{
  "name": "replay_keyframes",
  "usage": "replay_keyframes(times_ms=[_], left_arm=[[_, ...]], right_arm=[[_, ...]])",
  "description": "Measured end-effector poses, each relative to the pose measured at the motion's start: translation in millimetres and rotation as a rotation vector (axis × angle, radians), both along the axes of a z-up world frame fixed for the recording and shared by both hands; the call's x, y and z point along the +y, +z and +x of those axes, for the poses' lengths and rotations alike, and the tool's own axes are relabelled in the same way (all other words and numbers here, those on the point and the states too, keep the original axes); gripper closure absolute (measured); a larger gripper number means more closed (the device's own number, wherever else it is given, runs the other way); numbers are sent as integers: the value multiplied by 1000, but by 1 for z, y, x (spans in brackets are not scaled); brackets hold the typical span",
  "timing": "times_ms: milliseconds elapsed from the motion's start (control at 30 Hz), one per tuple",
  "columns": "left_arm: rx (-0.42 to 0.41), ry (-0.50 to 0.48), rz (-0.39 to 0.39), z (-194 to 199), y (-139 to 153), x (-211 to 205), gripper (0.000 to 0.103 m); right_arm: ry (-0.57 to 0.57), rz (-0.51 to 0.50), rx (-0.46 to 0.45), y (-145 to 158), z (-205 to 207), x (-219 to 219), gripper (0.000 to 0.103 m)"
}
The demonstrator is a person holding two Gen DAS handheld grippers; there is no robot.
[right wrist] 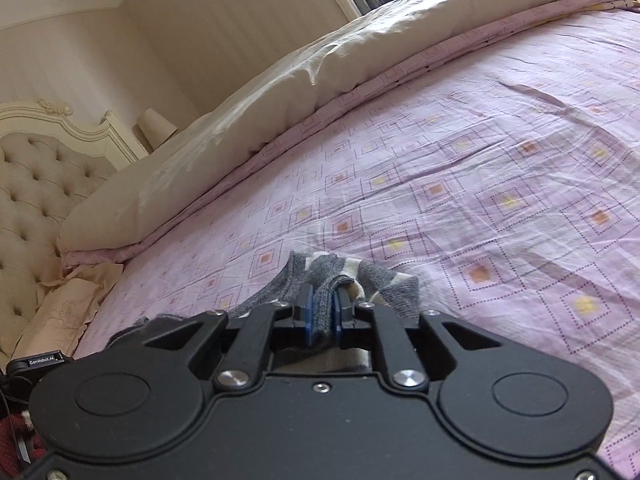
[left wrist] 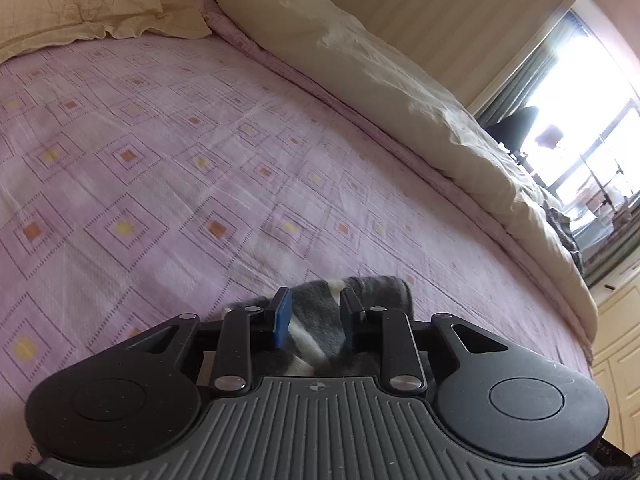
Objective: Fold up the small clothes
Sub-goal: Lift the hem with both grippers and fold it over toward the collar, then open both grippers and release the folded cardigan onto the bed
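A grey sock with cream stripes (left wrist: 320,320) lies on the purple patterned bedspread (left wrist: 160,160). In the left wrist view my left gripper (left wrist: 316,320) has its blue-padded fingers apart on either side of the sock, not pinching it. In the right wrist view my right gripper (right wrist: 323,312) is shut on the grey sock (right wrist: 340,276), with bunched fabric between its pads and the rest draped over the bedspread (right wrist: 480,180) just ahead.
A cream duvet (left wrist: 380,72) is rolled along the far side of the bed. A cream embroidered pillow (left wrist: 80,0) lies at the head, next to a tufted headboard (right wrist: 36,192). A bright window (left wrist: 580,120) stands beyond the bed.
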State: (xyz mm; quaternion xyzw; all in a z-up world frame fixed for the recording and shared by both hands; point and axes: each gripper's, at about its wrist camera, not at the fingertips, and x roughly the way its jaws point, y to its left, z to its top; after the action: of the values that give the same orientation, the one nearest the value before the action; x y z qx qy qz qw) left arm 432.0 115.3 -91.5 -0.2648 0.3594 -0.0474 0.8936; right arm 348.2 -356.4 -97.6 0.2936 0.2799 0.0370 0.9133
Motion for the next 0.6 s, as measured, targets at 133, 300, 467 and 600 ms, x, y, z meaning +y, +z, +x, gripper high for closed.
replay_keyframes(times_ms=[133, 300, 467, 600], left_arm=[[-56, 20, 57, -15, 23, 12, 76], [-169, -64, 220, -51, 62, -5, 63], [-218, -218, 335, -69, 74, -67, 49], [-188, -292, 375, -73, 54, -100, 47]], right_arm=[[-42, -54, -25, 12, -6, -2, 43], [-16, -167, -87, 43, -22, 10, 43], [141, -382, -106, 56, -26, 76, 43], [256, -484, -94, 42, -27, 126, 44]])
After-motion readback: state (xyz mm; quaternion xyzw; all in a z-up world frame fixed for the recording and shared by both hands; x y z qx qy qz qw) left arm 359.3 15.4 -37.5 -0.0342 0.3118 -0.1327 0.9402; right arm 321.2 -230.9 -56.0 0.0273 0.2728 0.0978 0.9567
